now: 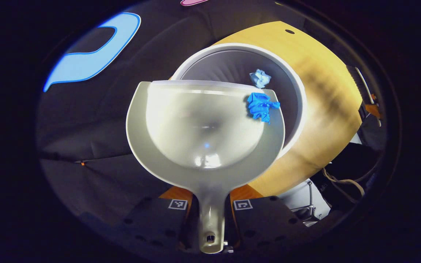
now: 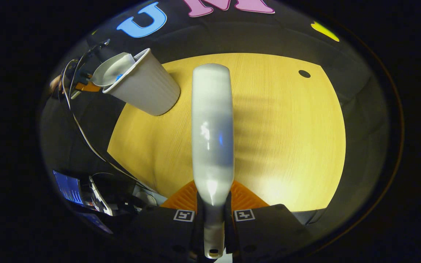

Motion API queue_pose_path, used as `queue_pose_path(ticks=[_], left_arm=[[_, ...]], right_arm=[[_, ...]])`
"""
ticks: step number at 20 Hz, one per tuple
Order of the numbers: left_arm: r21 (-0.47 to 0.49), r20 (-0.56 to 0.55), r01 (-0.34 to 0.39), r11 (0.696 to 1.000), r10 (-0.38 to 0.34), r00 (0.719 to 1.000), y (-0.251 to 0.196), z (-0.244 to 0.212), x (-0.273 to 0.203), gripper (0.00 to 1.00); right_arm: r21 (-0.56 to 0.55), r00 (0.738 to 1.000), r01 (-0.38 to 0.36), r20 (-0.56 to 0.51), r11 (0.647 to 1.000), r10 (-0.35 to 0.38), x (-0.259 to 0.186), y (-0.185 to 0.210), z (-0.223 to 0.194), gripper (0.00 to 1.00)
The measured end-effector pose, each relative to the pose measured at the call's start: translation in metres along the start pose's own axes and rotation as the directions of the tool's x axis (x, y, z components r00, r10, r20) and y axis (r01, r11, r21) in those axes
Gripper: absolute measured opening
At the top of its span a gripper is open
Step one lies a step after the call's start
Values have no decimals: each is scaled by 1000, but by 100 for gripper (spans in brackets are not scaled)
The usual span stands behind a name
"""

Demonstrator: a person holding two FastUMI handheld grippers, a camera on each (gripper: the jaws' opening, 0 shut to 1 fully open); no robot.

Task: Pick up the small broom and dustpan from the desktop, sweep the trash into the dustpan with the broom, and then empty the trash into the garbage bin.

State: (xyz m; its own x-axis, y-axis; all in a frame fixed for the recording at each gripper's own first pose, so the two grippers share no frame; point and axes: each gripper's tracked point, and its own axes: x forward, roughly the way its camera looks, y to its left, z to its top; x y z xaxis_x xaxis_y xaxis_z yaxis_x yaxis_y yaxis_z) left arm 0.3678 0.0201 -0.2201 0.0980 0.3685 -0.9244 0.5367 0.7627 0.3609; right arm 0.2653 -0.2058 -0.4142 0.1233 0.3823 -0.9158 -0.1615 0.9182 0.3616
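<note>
1. Left tongs (image 1: 210, 213) are clenched on the handle of the dustpan (image 1: 181, 124), a finger pressing on each side of the stem. They hold the pan out ahead with its front lip over the open mouth of the garbage bin (image 1: 296, 91).

2. Right tongs (image 2: 213, 219) are clenched the same way on the handle of the small broom (image 2: 212, 120), which points forward above the bare wooden desk (image 2: 287, 146), well apart from the bin.

3. Trash is in two pieces. A crumpled dark blue scrap (image 1: 261, 106) clings to the pan's right front corner, right at the lip. A paler blue wad (image 1: 260, 78) sits just beyond that lip, against the bin's inner wall; whether it is falling or at rest I cannot tell.

4. Judging by this, sweeping is over and the emptying step is in hand, partly done, since one scrap remains on the pan.

5. In the right gripper view the bin (image 2: 148, 89) stands at the desk's far left corner, and the dustpan (image 2: 113, 69) leans into its rim, tipped mouth-down, with a spot of blue showing in it.

6. Next, the left hand likely needs a steeper tip or a small shake so the dark scrap slides off. The lip should stay inside the rim, as the scrap sits near the pan's side edge and could drop outside.

7. Meanwhile the broom hand need only stay clear.
</note>
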Motion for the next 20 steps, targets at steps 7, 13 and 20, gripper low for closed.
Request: queue_pose_path(ticks=[7, 13, 20], left_arm=[[184, 27, -287, 940, 287, 958, 31, 9, -12, 31], [354, 50, -383, 853, 392, 919, 63, 17, -11, 29], [205, 108, -349, 915, 333, 937, 65, -17, 9, 29]], right_arm=[[-33, 1000, -7, -29, 999, 6, 12, 12, -8, 25], [-30, 999, -41, -31, 999, 40, 17, 25, -12, 25], [0, 999, -24, -36, 1000, 24, 14, 15, -18, 25]])
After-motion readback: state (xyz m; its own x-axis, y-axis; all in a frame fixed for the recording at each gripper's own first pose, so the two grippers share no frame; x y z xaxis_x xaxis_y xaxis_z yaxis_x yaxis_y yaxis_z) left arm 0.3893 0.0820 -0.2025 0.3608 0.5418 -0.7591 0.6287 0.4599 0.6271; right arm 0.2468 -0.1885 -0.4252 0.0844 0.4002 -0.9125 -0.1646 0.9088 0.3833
